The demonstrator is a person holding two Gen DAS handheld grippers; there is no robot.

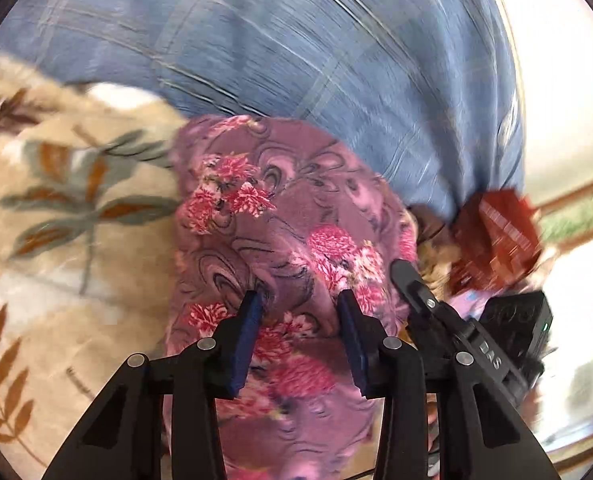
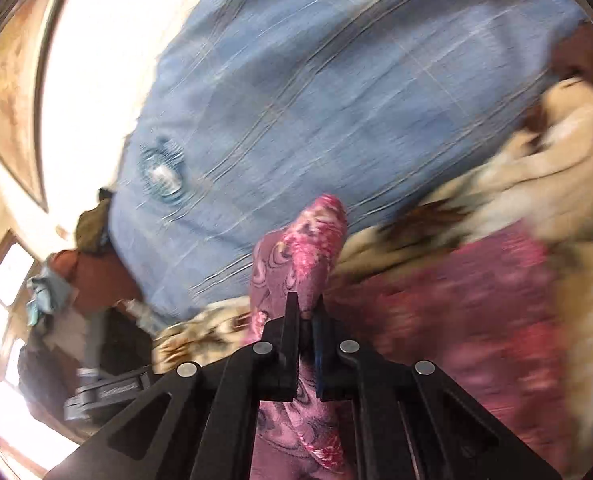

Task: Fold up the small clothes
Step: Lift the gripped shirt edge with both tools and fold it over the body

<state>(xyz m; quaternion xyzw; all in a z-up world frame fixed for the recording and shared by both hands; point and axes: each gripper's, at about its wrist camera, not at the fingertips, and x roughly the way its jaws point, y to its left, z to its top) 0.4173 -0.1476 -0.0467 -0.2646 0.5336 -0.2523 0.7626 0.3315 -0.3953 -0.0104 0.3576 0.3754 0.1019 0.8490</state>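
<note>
A purple-pink flowered cloth [image 1: 280, 216] lies bunched on a beige leaf-print blanket [image 1: 68, 200]. My left gripper [image 1: 300, 308] is low over its near part, its blue-padded fingers [image 1: 252, 320] apart with cloth between them and no clear pinch. To the right, the black frame of my right gripper [image 1: 456, 328] reaches the cloth's right edge. In the right wrist view my right gripper [image 2: 306, 312] is shut on a fold of the flowered cloth [image 2: 308, 240], which stands up past the fingertips. The rest of the cloth spreads blurred to the right.
A blue checked sheet [image 1: 316, 60] covers the bed behind the cloth, also the blue sheet [image 2: 316, 100]. A red-brown packet [image 1: 496, 236] lies at the bed's right edge. Brown and light-blue items [image 2: 68, 280] sit at the left near bright windows.
</note>
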